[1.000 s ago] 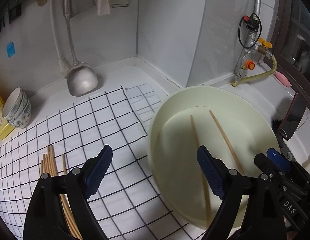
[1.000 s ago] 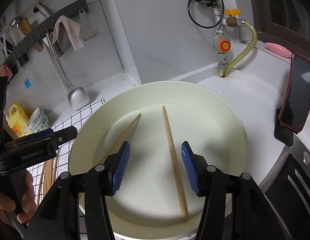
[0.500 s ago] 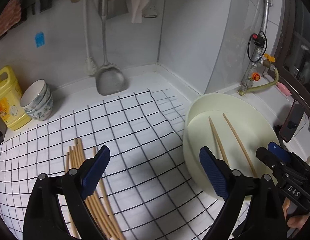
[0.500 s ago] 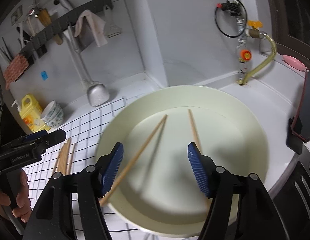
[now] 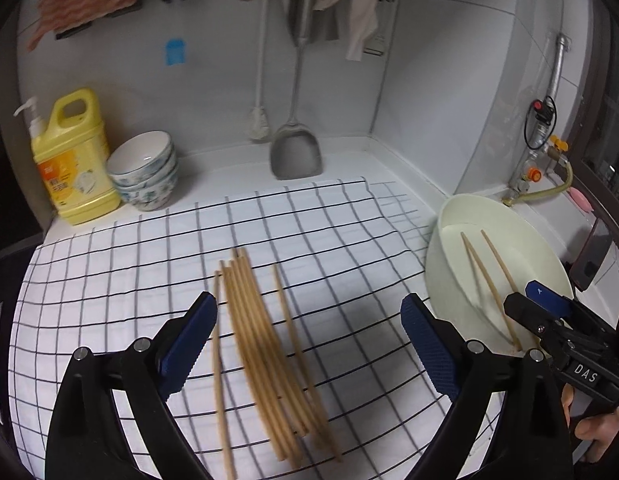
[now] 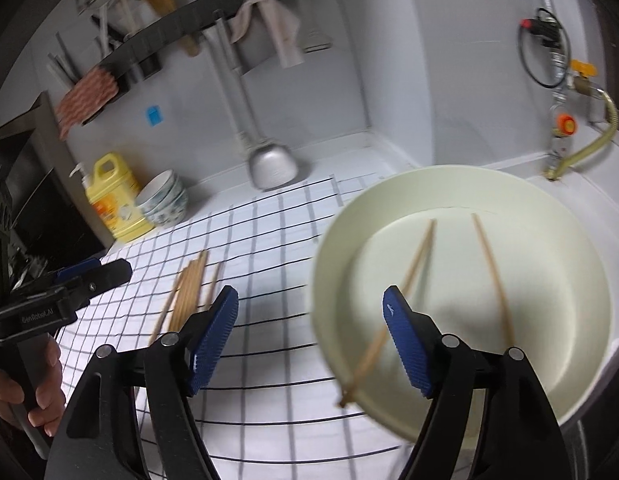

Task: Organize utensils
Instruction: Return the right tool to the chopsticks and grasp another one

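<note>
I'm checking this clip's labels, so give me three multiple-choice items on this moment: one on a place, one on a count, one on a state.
1. Where does the chopstick bundle lie?
A. on the checked cloth
B. in the stacked bowls
C. on the wall rack

2. How many chopsticks lie in the pale basin?
A. none
B. two
C. five

3. How is the left tool?
A. shut on a chopstick
B. shut on the basin rim
C. open, holding nothing

Key: 1 A, the bundle rests on the grid cloth; 2 B, two sticks cross the basin floor; 3 C, its blue pads stand wide apart above the bundle, touching nothing.
</note>
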`<state>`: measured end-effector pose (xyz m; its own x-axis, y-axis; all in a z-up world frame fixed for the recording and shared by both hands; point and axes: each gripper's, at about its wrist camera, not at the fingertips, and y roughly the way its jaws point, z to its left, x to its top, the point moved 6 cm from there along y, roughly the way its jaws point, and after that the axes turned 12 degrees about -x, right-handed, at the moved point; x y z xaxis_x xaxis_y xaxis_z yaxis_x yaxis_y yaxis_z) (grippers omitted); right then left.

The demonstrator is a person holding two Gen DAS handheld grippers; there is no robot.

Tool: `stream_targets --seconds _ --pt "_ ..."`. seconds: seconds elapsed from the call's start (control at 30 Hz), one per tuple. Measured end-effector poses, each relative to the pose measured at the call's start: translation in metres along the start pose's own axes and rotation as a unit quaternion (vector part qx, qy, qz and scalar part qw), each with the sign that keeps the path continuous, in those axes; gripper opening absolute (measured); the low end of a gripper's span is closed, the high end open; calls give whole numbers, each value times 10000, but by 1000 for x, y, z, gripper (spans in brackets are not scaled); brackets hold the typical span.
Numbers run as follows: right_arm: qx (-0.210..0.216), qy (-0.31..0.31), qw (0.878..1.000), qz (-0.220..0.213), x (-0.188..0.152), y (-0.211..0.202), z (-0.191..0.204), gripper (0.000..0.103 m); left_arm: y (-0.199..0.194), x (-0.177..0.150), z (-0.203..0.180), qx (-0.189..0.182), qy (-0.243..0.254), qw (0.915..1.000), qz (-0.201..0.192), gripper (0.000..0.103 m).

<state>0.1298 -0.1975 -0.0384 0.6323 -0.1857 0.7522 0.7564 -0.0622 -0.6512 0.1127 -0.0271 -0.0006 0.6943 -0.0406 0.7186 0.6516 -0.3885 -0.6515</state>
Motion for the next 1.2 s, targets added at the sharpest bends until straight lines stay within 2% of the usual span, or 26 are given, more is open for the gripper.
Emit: stream_targets --seconds 0.13,0.27,0.4,0.53,0.73,0.97,1.2 --pt "148 -232 9996 81 -10 5 28 74 -11 -10 21 331 30 9994 -71 92" --pt "225 -429 9985 244 -22 15 49 75 -17 -25 41 500 45 9987 -8 94" --pt "142 -631 9976 265 -33 23 65 76 -19 -43 64 743 -15 9972 39 95" --pt "211 -801 9963 217 -40 22 82 76 -12 -64 89 742 -342 9963 267 95" --pt "329 -1099 9931 262 -50 28 109 76 -9 -77 114 828 -699 9938 249 95" --pt "254 -1217 9911 472 -54 50 129 76 -2 -84 120 897 -679 9933 276 95" --pt "130 -1216 9905 625 -44 76 143 76 8 -88 127 991 -732 9916 398 95"
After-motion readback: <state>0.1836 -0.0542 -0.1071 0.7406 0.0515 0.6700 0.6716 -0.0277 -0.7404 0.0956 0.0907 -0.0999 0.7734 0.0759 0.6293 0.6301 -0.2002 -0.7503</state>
